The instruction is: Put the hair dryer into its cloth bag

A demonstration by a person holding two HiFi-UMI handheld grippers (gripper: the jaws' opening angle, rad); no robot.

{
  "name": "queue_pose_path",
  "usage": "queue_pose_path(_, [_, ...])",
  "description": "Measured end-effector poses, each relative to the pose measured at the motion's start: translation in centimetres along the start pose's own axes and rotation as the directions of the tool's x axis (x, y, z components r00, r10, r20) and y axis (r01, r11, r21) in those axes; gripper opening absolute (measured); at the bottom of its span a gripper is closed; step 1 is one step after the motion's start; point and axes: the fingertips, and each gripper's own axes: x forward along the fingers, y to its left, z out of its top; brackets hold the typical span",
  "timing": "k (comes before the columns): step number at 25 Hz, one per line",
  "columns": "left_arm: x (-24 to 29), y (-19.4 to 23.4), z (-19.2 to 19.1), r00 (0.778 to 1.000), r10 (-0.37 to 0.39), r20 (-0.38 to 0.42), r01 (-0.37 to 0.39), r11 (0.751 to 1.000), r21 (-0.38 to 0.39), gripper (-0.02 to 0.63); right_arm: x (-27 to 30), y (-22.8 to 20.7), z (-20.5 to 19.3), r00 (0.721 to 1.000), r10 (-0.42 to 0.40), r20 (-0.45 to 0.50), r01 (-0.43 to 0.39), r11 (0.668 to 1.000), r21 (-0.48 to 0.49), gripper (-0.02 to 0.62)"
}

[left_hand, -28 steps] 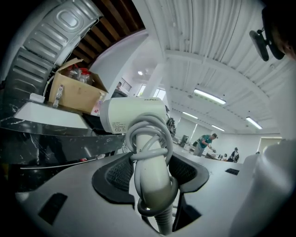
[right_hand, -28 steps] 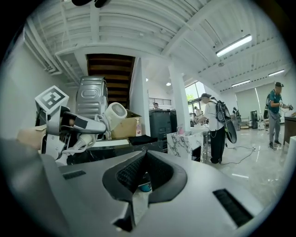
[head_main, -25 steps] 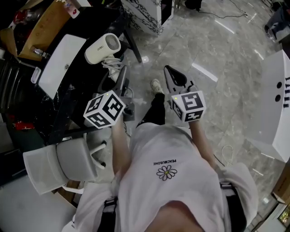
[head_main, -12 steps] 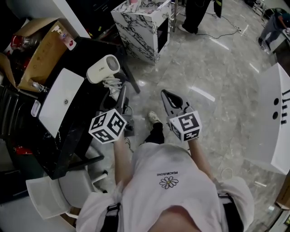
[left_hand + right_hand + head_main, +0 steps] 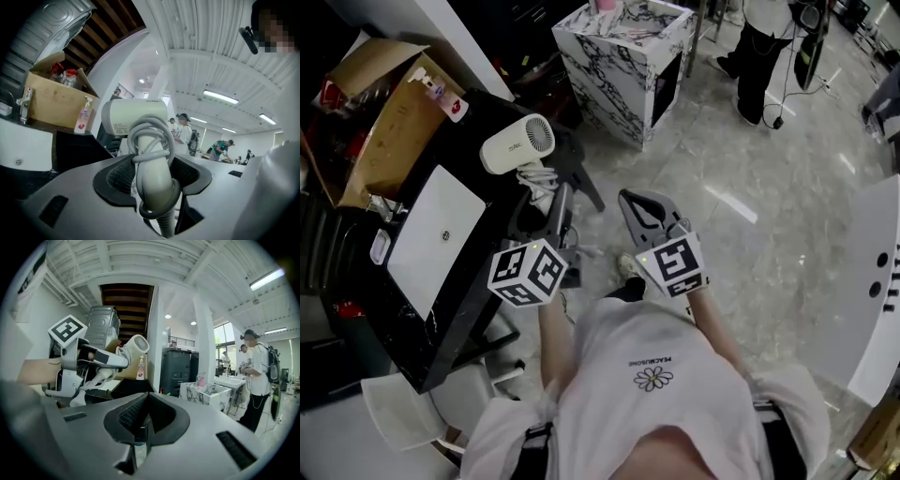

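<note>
The cream hair dryer (image 5: 517, 145) hangs over the edge of the black table (image 5: 478, 272), its cord wound round the handle (image 5: 152, 173). My left gripper (image 5: 557, 194) is shut on that handle; in the left gripper view the handle fills the gap between both pads (image 5: 119, 176). The right gripper view also shows the dryer (image 5: 136, 344) at upper left. My right gripper (image 5: 630, 200) floats over the floor, just right of the left one, with its jaws together and nothing in them. No cloth bag is clearly recognisable; a flat white item (image 5: 434, 239) lies on the table.
An open cardboard box (image 5: 384, 122) with bottles sits at the table's far left. A marble-patterned cube (image 5: 623, 56) stands ahead, with a person (image 5: 764, 56) beyond it. A white chair (image 5: 403, 412) is at lower left and a white counter (image 5: 877, 300) at right.
Both grippers have travelled forward together with the person, closer to the marble cube. The dryer stays in the left gripper's hold, and the right jaws stay together.
</note>
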Motion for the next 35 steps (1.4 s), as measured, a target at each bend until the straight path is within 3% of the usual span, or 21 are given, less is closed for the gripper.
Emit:
queue_pose_path(8, [4.5,5.4,4.2,0.99,0.116,0.081,-0.116,0.993,0.003,0.245,9.7,-1.2,2.2,0.987,0.162,0.01,-0.159,0.976,-0.149,0.012])
queue_pose_path(14, [4.1,7.3,4.7,0.98,0.185,0.076,-0.182,0.982,-0.045,0.245,14.0,-2.0,5.0,0.973,0.218,0.082,-0.214,0.976,-0.049,0.012])
queue_pose_path(21, [3.1,9.4,4.8,0.93,0.356,0.093,-0.352,0.934,-0.056,0.245,19.3,-1.8,7.3,0.923,0.374,0.096,-0.363,0.925,-0.108,0.012])
queue_pose_path(26, [2.8,10.9,4.7,0.854,0.507,0.115,-0.496,0.861,-0.111,0.245,21.7,-0.7,8.5,0.837,0.539,0.094,-0.507,0.828,-0.239,0.012])
queue_pose_path(32, [2.7,12.1,4.7,0.737,0.668,0.105,-0.651,0.743,-0.156,0.245,23.5,0.7,8.2,0.715,0.699,-0.008,-0.609,0.617,-0.498,0.012])
queue_pose_path(35, [2.9,12.1,4.6,0.685,0.722,0.098,-0.705,0.691,-0.161,0.245,24.2,0.9,7.7,0.662,0.748,-0.053,-0.637,0.523,-0.566,0.014])
